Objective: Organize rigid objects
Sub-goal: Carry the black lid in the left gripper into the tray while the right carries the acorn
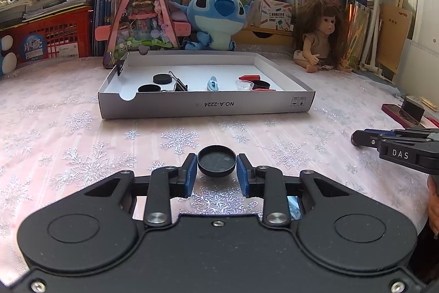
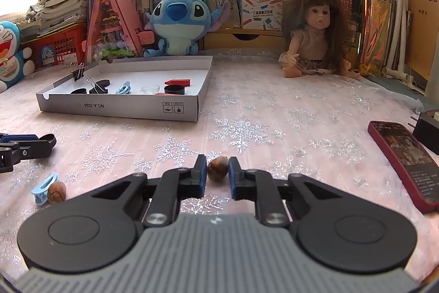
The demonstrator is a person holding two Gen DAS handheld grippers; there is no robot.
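A black cap (image 1: 216, 164) is clamped in the left tool (image 1: 216, 169) and a brown nut (image 2: 217, 169) in the right tool (image 2: 217, 169), both low over the desk (image 2: 274, 128), apparently bound for the cardboard tray (image 1: 208, 106) where sorted pieces are gathered.

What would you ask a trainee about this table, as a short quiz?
1. True or false: the left gripper is closed on a black round cap.
2. What sits between the pads of the right gripper? A) a brown nut B) a binder clip C) a phone
3. Fill in: the other brown nut lies on the tablecloth beside a light blue ____.

Key: 1 true; 2 A; 3 clip, the light blue clip.
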